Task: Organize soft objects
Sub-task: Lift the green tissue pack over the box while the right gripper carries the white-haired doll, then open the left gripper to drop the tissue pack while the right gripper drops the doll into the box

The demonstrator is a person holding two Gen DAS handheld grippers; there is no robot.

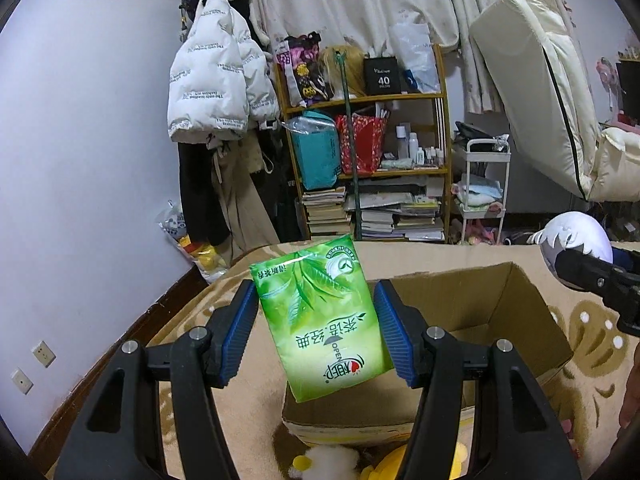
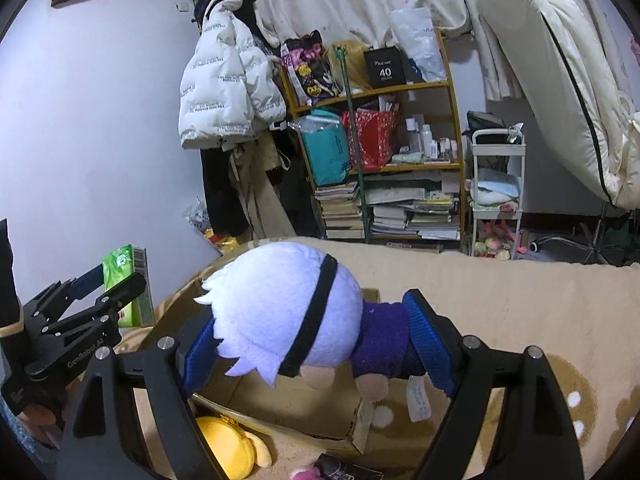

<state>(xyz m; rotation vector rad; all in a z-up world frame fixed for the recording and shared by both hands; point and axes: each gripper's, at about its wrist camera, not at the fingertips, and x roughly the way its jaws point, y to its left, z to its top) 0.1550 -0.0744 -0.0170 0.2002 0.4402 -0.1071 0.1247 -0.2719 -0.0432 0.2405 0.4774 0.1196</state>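
Note:
My left gripper (image 1: 316,328) is shut on a green tissue pack (image 1: 320,320) and holds it upright over the near edge of an open cardboard box (image 1: 460,320). My right gripper (image 2: 316,344) is shut on a plush doll (image 2: 288,312) with a white head, black band and purple body, held above the same box (image 2: 280,404). In the right wrist view the left gripper (image 2: 108,280) with the tissue pack (image 2: 124,280) shows at the left. In the left wrist view the doll (image 1: 576,236) shows at the right edge.
The box sits on a beige patterned carpet (image 1: 592,340). A yellow plush (image 2: 228,448) and a small pink toy (image 2: 304,472) lie in front of the box. A shelf with books and bags (image 1: 368,152), hanging coats (image 1: 220,92) and a white cart (image 1: 484,188) stand behind.

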